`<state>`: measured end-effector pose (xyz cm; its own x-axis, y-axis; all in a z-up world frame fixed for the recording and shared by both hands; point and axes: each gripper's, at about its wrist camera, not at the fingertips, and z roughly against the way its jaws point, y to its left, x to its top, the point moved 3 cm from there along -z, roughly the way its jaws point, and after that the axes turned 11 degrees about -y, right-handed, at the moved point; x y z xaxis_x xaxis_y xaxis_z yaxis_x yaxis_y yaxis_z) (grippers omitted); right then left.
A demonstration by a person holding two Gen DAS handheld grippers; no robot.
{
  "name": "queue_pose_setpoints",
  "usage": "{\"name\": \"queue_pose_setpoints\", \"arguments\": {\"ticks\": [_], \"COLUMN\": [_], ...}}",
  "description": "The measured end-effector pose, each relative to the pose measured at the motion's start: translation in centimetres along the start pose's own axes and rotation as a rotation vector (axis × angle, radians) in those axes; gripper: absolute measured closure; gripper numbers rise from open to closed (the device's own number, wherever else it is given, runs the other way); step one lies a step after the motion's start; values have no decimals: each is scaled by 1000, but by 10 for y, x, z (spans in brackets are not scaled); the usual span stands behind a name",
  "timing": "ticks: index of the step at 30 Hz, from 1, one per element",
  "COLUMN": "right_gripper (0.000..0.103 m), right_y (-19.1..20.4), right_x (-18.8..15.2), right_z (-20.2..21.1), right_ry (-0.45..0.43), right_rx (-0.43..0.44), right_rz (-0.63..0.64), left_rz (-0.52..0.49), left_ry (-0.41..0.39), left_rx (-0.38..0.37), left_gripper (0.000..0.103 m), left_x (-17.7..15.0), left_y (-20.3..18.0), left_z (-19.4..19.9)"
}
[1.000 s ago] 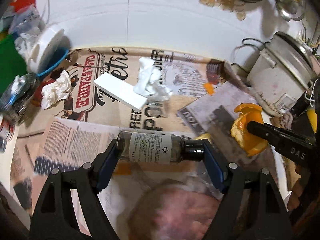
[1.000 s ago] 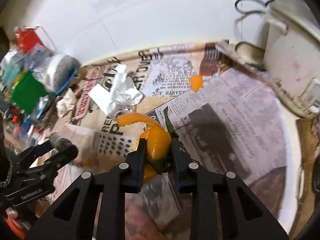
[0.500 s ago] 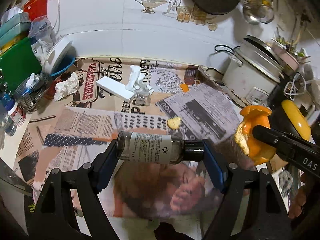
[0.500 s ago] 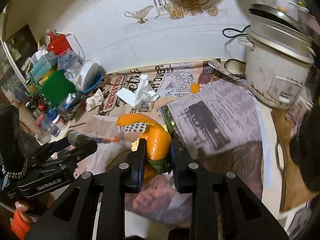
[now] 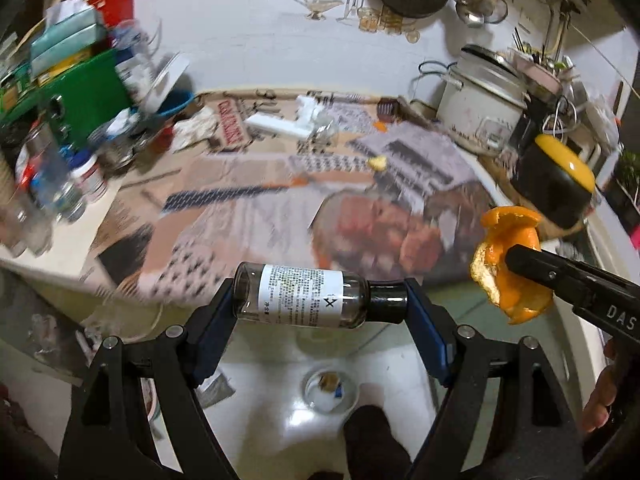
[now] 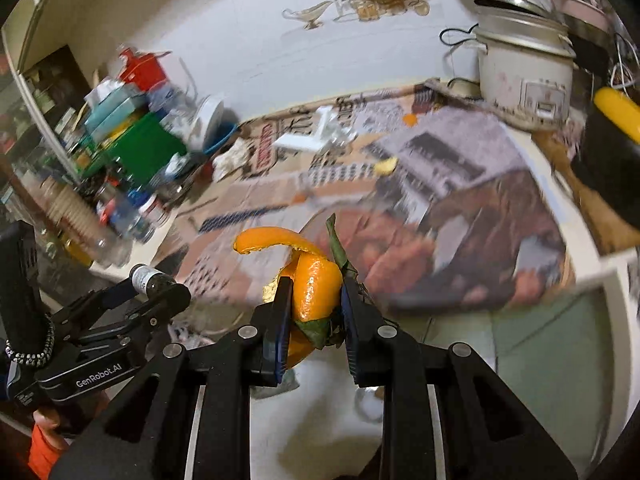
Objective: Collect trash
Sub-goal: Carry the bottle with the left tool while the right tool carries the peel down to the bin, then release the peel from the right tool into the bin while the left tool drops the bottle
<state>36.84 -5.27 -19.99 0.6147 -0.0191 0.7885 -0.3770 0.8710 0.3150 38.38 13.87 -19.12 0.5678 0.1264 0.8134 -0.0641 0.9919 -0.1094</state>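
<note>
Both grippers point forward and steeply down, held off the near edge of the newspaper-covered table (image 5: 280, 216), above a pale tiled floor (image 5: 288, 408).

The left gripper (image 5: 320, 304) stands wide, clamped end to end on a small dark bottle (image 5: 304, 300): one pad presses the bottle's base, the other its black cap. The bottle lies level, its long axis running straight across between the fingers, cap toward the right gripper. Its white label faces the camera. It hangs just off the table's near edge, clear of the surface.

The right gripper (image 6: 314, 312) is nearly closed, its blue pads pinching an orange peel (image 6: 316, 292) with a green leaf caught in the grip. The peel stands roughly upright, one curled strip arching up and over toward the left gripper. It too is in the air, near the table's front edge.

On the floor in front of the table sits a small clear container (image 5: 330, 392). A white rice cooker (image 5: 480, 116) stands at the table's far right corner.
</note>
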Motion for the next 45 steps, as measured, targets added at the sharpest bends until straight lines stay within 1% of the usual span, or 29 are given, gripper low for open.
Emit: {"name": "queue_pose_setpoints", "arguments": {"ticks": [5,9,14,17,20,24,28,32,34,38,40,43,45], "right_gripper": [82,82,81,81,81,81,81,81,81,79,78,77,77], "right_y": [20,19,0,-18,-42,-75,-108,-138,-152,-165,-169,-171,-174], "right_x": [-32,-51,-82,-102,-120,-149,-181,-222,-249,-291,-314,-342,-355], "right_z": [20,24,16,5,-12,-44,-84,-130,-159,-205,-229,-256,-267], "right_ry": [51,90,149,195,230,274,314,352,372,396,399,398,390], "right_rx": [-22,-50,-93,-120,-143,-166,-169,-166,-161,-133,-118,-95,-71], "right_rz": [-12,-15,-42,-58,-66,-59,-64,-59,-52,-35,-19,11,21], "left_rz": [14,19,31,28,24,39,74,99,114,111,106,97,88], "left_ry": [67,108,185,248,288,330,351,372,386,391,390,379,372], "left_rx": [-12,-18,-25,-29,-29,-9,4,23,28,36,34,15,5], "left_gripper": [24,24,24,24,24,24,24,24,24,24,24,24,24], "left_x": [-31,-57,-94,-122,-145,-185,-230,-278,-309,-358,-378,-411,-427], "left_y": [13,13,4,-3,-11,-19,-21,-14,-7,4,8,12,12], "left_z": [19,22,2,-22,-49,-94,-140,-181,-206,-249,-266,-296,-310]}}
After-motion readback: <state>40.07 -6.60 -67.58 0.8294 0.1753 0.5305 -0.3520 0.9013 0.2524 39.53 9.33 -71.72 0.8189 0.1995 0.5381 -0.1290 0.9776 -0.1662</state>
